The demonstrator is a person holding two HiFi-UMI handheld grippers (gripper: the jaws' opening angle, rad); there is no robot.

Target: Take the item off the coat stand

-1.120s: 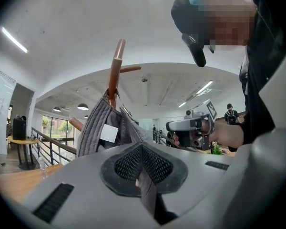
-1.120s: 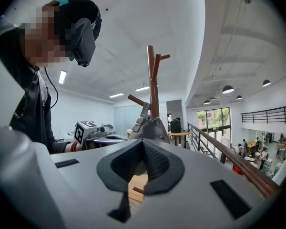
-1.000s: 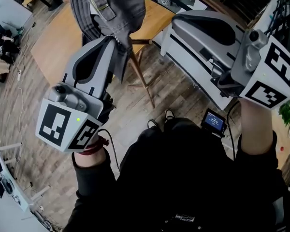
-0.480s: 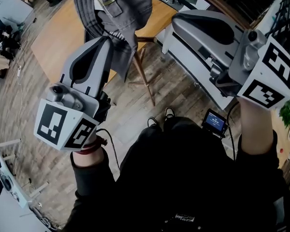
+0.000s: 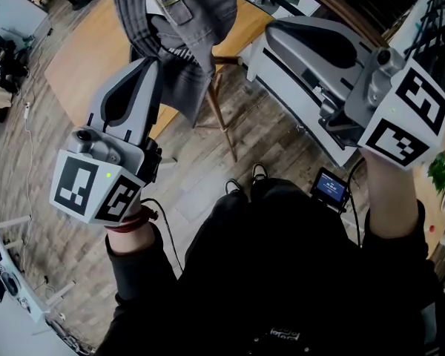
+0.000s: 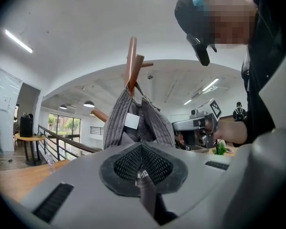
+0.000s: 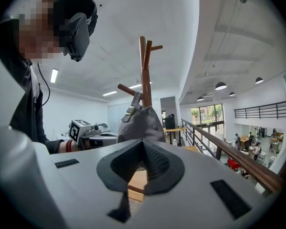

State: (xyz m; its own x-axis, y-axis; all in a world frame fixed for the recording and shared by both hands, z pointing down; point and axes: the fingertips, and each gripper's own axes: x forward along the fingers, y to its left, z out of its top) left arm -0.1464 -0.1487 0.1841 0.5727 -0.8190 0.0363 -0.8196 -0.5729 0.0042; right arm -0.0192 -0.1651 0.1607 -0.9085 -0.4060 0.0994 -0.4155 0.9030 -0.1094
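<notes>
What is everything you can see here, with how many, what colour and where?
cap: one, grey, hanging on the stand
stand: one, brown wood, straight ahead between the grippers
table: one, light wood, behind the stand at the left
railing: one, dark wood, running along the right
plant: one, green, far right edge
screen: one, small, black with a blue display, at the person's right side
clothing: black, the person's torso and sleeves, bottom of the head view
left gripper: one, grey, jaws shut, apparently pinching the cap's lower edge
right gripper: one, grey, jaws shut and empty, right of the stand
</notes>
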